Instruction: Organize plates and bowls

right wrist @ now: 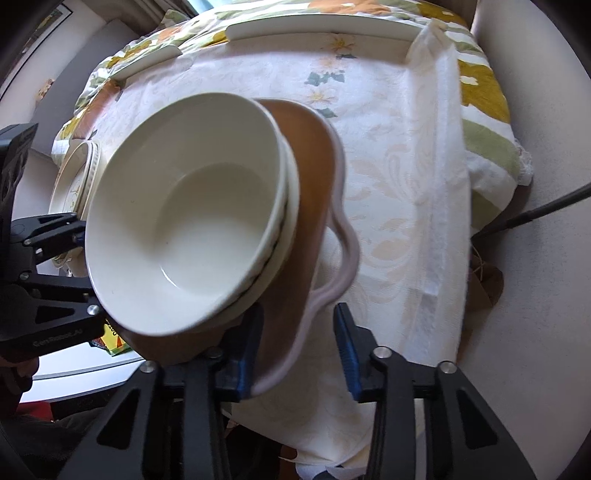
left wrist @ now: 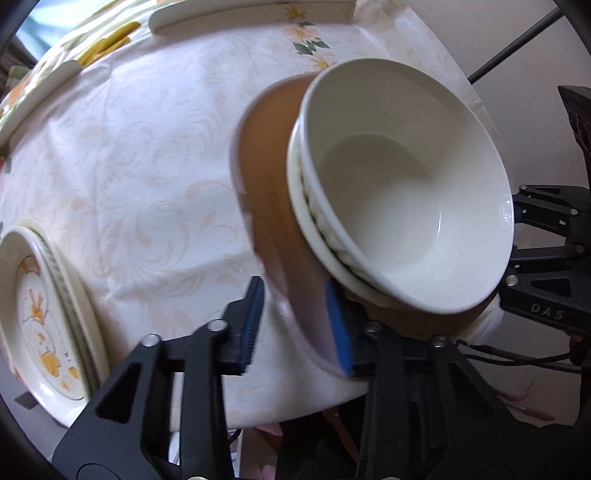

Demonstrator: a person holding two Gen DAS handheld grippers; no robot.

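Observation:
A brown plate with a pale wavy rim (left wrist: 266, 177) (right wrist: 314, 192) carries a stack of white bowls (left wrist: 399, 184) (right wrist: 192, 206) and is tilted. My left gripper (left wrist: 295, 325) stands open around the plate's rim, one blue pad (left wrist: 336, 325) against the plate's face, the other (left wrist: 253, 321) apart from it. My right gripper (right wrist: 299, 350) stands open around the opposite rim, the left pad (right wrist: 249, 350) against the plate, the right pad (right wrist: 345, 350) apart. A stack of flower-painted plates (left wrist: 40, 317) (right wrist: 74, 173) sits on the table's far left.
The table wears a pale patterned cloth (left wrist: 140, 177) (right wrist: 399, 177). Long white dishes (left wrist: 236, 14) (right wrist: 317, 27) lie along the far edge, another one (left wrist: 37, 92) at the left. The cloth's edge (right wrist: 443, 221) drops off at the right. A thin black rod (right wrist: 535, 218) stands beyond it.

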